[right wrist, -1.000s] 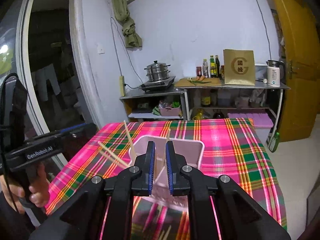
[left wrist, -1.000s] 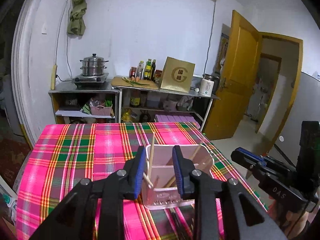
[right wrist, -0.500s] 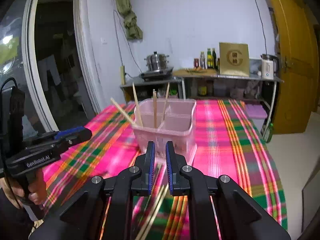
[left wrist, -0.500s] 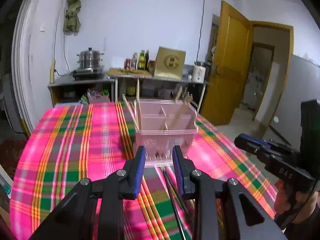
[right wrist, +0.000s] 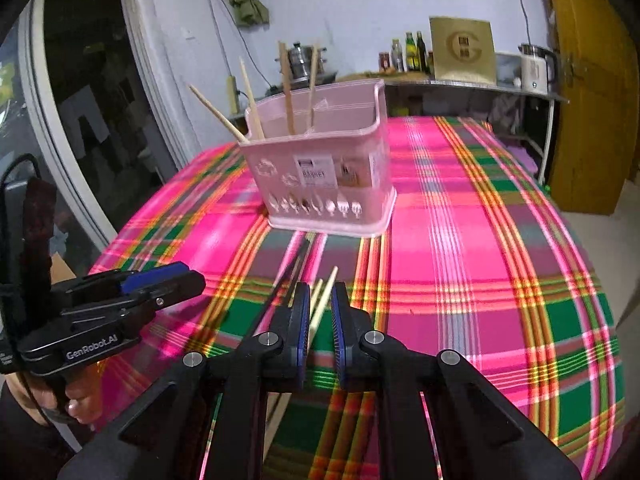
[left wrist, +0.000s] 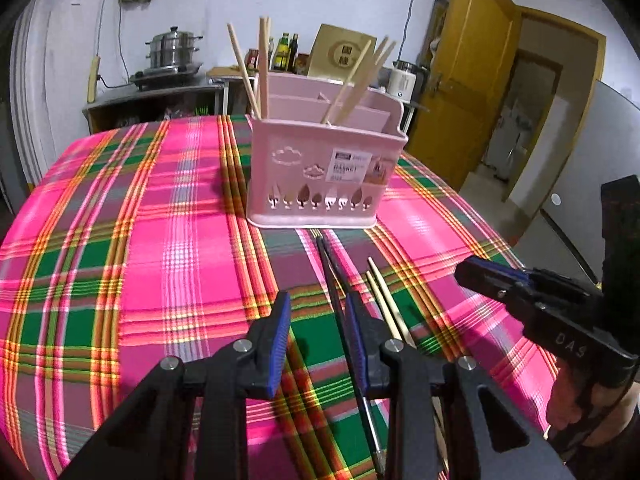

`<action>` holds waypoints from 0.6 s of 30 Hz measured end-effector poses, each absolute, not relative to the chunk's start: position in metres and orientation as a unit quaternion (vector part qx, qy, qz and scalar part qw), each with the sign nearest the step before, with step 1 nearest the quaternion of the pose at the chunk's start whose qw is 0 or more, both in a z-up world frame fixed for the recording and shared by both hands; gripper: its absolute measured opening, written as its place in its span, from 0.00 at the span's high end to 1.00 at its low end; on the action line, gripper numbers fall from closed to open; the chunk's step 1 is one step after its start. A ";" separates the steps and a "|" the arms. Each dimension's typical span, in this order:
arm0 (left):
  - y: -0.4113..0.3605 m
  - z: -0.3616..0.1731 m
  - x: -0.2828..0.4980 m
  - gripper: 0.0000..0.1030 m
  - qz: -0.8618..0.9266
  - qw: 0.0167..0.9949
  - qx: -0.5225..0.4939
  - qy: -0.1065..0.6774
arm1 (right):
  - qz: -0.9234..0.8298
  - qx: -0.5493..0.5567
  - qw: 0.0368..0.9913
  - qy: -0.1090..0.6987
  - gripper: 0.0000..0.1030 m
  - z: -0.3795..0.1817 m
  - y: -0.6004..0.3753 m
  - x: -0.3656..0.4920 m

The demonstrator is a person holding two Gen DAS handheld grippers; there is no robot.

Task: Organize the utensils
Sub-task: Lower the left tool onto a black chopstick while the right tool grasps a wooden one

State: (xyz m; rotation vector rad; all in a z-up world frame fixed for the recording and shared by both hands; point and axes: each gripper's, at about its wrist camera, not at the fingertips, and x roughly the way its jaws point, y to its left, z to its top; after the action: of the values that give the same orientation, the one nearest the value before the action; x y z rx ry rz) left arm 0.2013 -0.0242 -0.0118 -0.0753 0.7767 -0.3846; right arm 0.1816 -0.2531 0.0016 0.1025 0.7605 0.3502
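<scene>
A pink utensil basket (left wrist: 324,168) (right wrist: 328,184) stands on the plaid tablecloth with several wooden chopsticks upright in it. In front of it lie loose black chopsticks (left wrist: 332,276) (right wrist: 284,280) and wooden chopsticks (left wrist: 384,300) (right wrist: 326,292). My left gripper (left wrist: 318,308) hovers low over the cloth, open and holding nothing; the black pair runs under its right finger. My right gripper (right wrist: 320,300) is open by a narrow gap just above the wooden pair and grips nothing. Each gripper also shows in the other's view: right gripper (left wrist: 520,292), left gripper (right wrist: 152,280).
The plaid tablecloth (left wrist: 160,240) (right wrist: 480,260) covers the whole table and drops off at its edges. Behind the table stand shelves with a steel pot (left wrist: 172,48), bottles (right wrist: 412,52), a gold box (right wrist: 462,50) and a kettle (right wrist: 536,68). A yellow door (left wrist: 460,80) is open at the right.
Both grippers have come down towards the table in front of the basket. The basket now sits higher and farther in both views, and the loose chopsticks lie at the fingertips. Jaw gaps are unchanged.
</scene>
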 end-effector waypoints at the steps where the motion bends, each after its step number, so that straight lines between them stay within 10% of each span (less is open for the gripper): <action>1: -0.026 -0.015 0.201 0.72 -0.187 0.905 -0.036 0.380 | 0.170 0.051 0.909 0.376 0.89 -0.003 -0.252 0.184; 18: -0.048 -0.050 0.221 0.71 -0.178 0.883 -0.004 0.433 | 0.167 0.027 0.882 0.440 0.89 -0.043 -0.230 0.210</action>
State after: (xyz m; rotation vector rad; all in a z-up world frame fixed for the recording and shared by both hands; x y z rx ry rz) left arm 0.2207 -0.0483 -0.0501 -0.0076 0.9021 -0.3699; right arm 0.2104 -0.2297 -0.0431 0.0568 0.9158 0.3478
